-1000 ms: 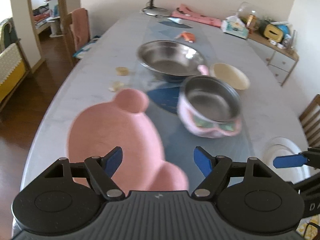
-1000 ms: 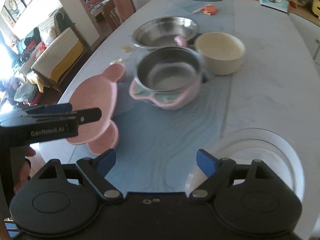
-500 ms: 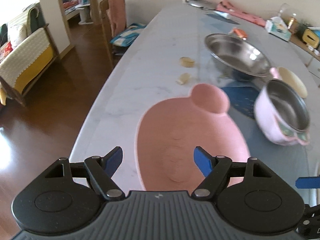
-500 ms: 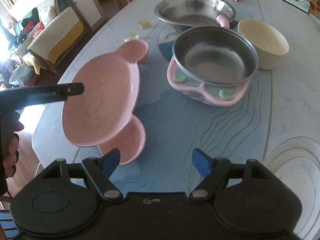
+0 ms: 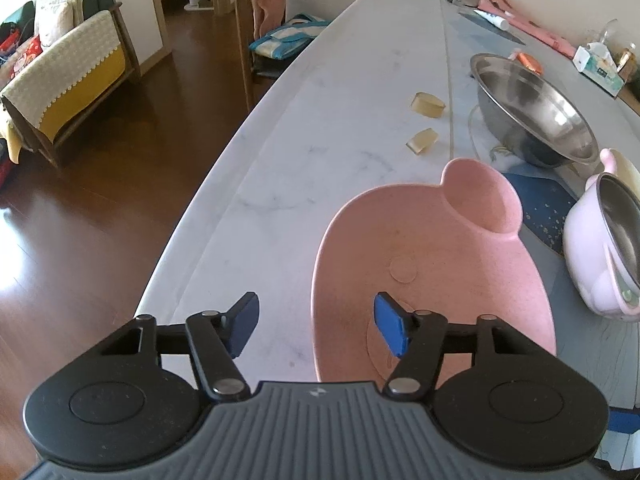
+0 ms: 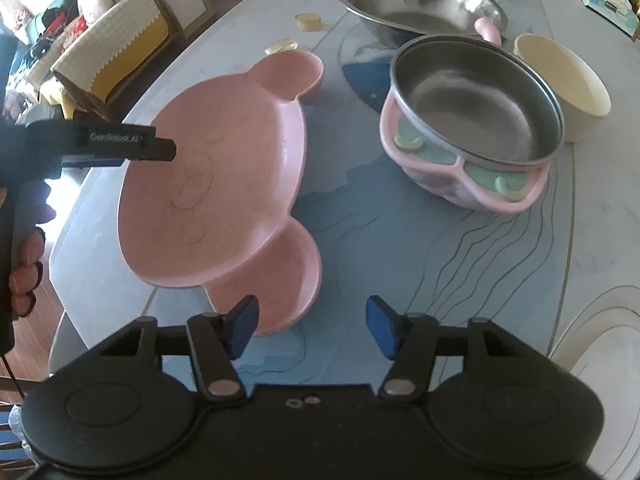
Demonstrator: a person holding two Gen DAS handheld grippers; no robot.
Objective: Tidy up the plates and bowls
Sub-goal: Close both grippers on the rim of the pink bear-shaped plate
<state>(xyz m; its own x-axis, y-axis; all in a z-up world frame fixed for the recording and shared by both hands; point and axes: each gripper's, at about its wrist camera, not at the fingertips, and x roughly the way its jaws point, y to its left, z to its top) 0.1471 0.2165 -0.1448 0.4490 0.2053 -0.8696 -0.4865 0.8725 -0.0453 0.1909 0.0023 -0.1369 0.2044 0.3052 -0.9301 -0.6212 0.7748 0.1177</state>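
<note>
A pink bear-shaped plate [image 5: 436, 264] [image 6: 224, 176] lies on the table near its left edge. My left gripper [image 5: 316, 326] is open, its right finger over the plate's near-left rim, its left finger outside; it shows from the side in the right wrist view [image 6: 120, 146]. My right gripper [image 6: 310, 326] is open and empty just before the plate's near ear. A steel bowl in a pink-rimmed holder [image 6: 476, 120] [image 5: 608, 240], a cream bowl [image 6: 564, 84] and a wide steel basin [image 6: 420, 0] [image 5: 528, 108] stand beyond.
Two small amber blocks [image 5: 427, 104] [image 5: 422, 142] lie left of the basin. A white plate [image 6: 600, 340] is at the near right. The table's left edge [image 5: 200, 184] drops to a wood floor with a chair [image 5: 256, 20]. A tissue box [image 6: 608, 0] sits far right.
The left gripper has swung left, so the pink plate now sits to its right under the right finger. The right gripper has moved closer to the plate and bowls.
</note>
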